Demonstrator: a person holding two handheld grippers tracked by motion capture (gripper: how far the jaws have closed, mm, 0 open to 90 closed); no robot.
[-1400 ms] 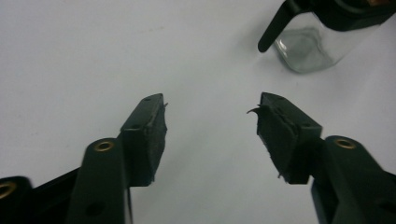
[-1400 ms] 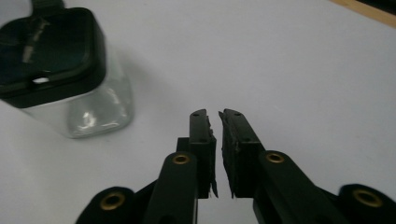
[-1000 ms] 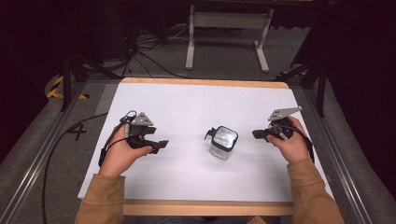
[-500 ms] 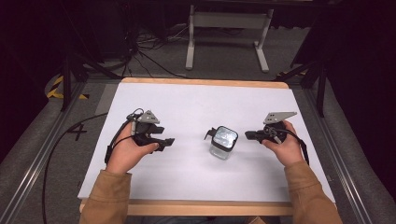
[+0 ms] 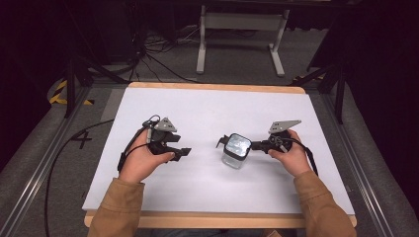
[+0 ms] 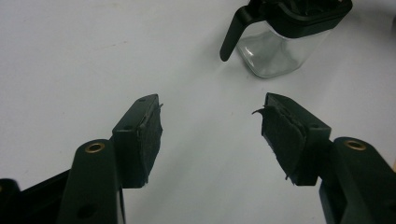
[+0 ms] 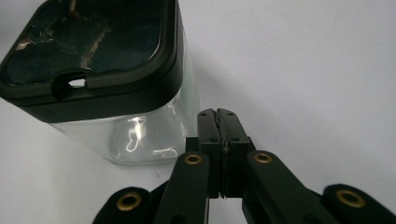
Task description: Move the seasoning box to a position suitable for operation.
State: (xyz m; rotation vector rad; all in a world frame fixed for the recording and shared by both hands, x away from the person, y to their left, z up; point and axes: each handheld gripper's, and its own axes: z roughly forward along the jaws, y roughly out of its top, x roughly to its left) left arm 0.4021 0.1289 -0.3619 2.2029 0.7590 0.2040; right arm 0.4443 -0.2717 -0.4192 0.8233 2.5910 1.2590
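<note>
Clear glass jar [image 5: 235, 157] with a black lid [image 5: 238, 144] stands upright on the white tabletop [image 5: 212, 113], right of centre in the high view, between the two hands. A black lever or clip [image 5: 222, 141] sticks out from the lid on its left side.

Left gripper [image 5: 184, 152] sits left of centre in the high view, held in the person's left hand [image 5: 143, 160], pointing right toward the jar and well apart from it. Its jaws have just closed in a touch but stand wide apart, nothing between them, only bare table. In the left gripper view the jar [image 6: 275, 53] is at the top right, ahead of the open pads [image 6: 150, 140].

Right gripper [image 5: 254, 145] comes in from the right, held in the right hand [image 5: 291, 158], tips just beside the jar's right side at lid height. Jaws pressed together, nothing clamped. In the right gripper view the closed tips [image 7: 218, 116] are lower centre, right next to the glass wall [image 7: 140, 135]; can't tell whether they touch it. Lid [image 7: 93, 42] fills the upper left there.

Tan sleeves [image 5: 118, 207] enter at the bottom.
</note>
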